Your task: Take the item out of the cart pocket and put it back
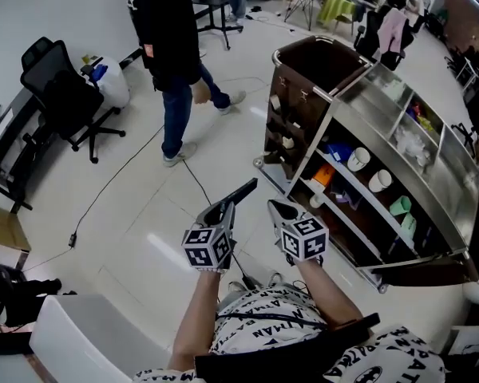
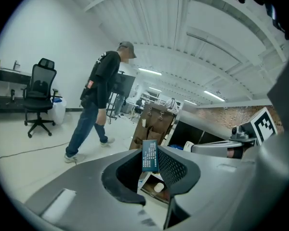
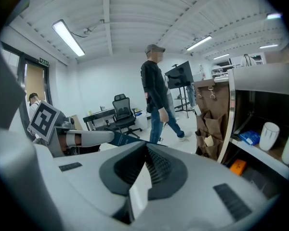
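My left gripper [image 1: 251,185] is shut on a thin dark blue packet [image 2: 150,157], held upright between the pads above the floor. My right gripper [image 1: 275,207] hangs beside it, shut on a flat white packet [image 3: 140,192]. Both stand short of the cart [image 1: 399,166], a steel trolley with a brown fabric pocket organiser [image 1: 286,126] hanging on its near end. The organiser's pockets [image 2: 151,121] hold small white items and also show in the right gripper view [image 3: 209,124]. Neither gripper touches the pockets.
A person [image 1: 172,54] in dark top and jeans walks across the floor to the cart's left. An office chair [image 1: 64,94] and a desk stand far left. A cable [image 1: 136,170] trails over the floor. The cart shelves hold white cups [image 1: 358,159] and small goods.
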`<state>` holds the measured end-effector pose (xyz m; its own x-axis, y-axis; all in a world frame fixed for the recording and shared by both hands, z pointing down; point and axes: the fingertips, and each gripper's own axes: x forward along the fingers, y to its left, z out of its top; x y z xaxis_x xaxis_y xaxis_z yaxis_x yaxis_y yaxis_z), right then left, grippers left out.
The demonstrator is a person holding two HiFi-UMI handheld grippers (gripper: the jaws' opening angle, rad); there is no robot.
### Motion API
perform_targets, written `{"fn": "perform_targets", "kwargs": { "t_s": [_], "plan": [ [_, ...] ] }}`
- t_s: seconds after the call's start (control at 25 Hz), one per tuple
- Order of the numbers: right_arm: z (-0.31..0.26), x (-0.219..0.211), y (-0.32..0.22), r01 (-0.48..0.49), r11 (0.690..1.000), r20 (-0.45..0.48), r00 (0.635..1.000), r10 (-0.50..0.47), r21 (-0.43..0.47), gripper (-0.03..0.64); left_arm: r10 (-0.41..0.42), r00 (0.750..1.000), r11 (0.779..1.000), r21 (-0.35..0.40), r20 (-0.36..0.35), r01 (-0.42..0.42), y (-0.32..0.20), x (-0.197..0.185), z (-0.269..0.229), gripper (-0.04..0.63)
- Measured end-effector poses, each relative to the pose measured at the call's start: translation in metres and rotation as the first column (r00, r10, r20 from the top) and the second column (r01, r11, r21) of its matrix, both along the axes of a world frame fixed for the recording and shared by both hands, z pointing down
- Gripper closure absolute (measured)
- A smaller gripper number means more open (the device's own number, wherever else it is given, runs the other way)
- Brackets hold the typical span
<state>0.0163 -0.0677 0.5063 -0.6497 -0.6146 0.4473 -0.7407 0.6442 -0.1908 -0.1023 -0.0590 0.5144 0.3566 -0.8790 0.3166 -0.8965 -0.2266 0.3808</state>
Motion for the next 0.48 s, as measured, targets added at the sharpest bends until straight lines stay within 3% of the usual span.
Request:
{"fn": "perform_targets", "kwargs": {
  "t_s": [0.48],
  "plan": [
    [-0.012, 0.022, -0.004, -0.031, 0.999, 0.016, 0.999, 0.03, 0.018, 0.604, 0.031, 0.999, 0.999, 0.034, 0.019, -0.032, -0.003, 0.029, -0.01, 0.509]
  ]
}}
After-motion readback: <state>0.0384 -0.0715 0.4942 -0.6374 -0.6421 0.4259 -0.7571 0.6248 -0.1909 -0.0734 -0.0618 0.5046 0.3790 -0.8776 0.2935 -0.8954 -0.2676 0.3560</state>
